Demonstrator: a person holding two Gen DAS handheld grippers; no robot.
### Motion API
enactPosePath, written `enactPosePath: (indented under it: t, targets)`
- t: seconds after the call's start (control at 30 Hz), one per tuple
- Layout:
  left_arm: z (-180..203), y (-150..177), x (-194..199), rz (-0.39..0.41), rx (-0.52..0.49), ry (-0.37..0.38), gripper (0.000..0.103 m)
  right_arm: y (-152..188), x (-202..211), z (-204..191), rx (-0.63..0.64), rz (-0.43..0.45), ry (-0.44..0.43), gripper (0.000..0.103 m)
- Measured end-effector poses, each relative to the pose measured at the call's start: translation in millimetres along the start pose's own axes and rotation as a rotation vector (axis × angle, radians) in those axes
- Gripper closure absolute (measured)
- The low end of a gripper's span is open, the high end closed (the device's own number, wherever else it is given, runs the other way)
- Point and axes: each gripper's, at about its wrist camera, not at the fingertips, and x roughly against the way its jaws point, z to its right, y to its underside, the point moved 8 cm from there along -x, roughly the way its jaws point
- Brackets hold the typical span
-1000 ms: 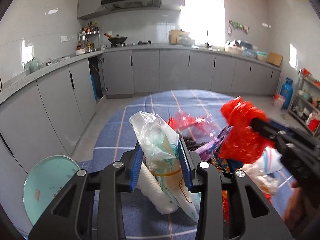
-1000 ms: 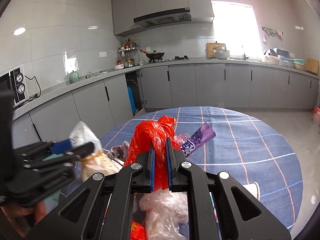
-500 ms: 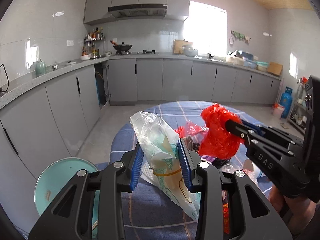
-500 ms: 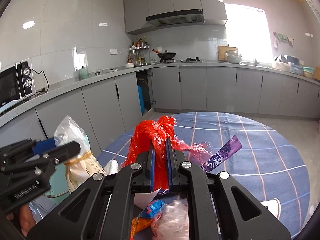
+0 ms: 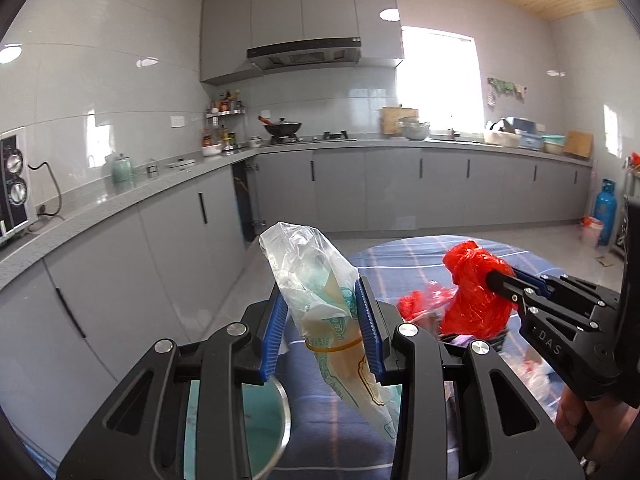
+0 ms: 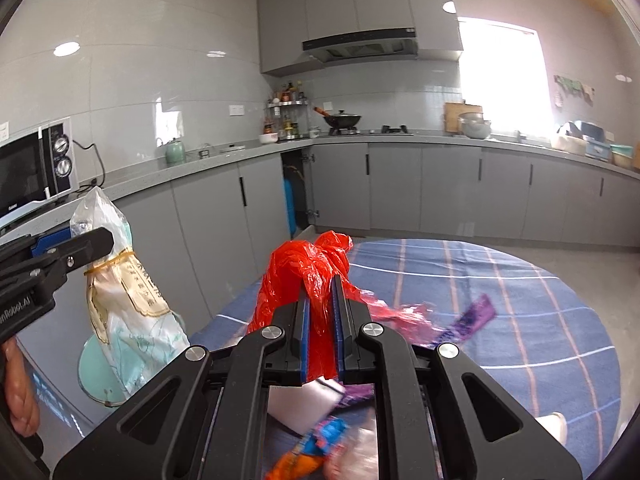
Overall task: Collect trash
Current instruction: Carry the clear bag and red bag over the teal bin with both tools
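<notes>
Left wrist view: left tool [image 5: 322, 326] clamps a crinkly clear bag [image 5: 320, 292] banded with a yellow rubber band, held above the checked surface [image 5: 400, 256]. At three o'clock, right tool [image 6: 320, 312], nearly closed, pinches a crumpled red plastic bag [image 6: 304, 276]. Purple wrapper [image 6: 472, 320] lies at two o'clock; teal round lid [image 5: 260, 404] below. "DAS" marks the right tool.

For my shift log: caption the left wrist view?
Left tongs grip a clear plastic bag; right tongs hold red bag.
</notes>
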Motion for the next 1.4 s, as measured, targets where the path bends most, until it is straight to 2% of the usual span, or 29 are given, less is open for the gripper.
enactPosePath:
  t: [0.5, 0.93, 1.4]
  targets:
    - [-88.3, 21.1, 7.7, -0.024, 0.016, -0.192, 0.068, -17.4, -23.7, -85.3, 0.062, -0.002, -0.150, 0.093]
    - [-145.8, 36.4, 19.1, -0.043, 0.061, -0.295, 0.068, -18.5, -41.7, -153.1, 0.114, -0.021, -0.254, 0.093]
    - [-187.5, 52.9, 19.4, -0.077, 0.099, -0.376, 0.068, -8.6, -56.7, -195.5, 0.149, -0.053, -0.317, 0.092]
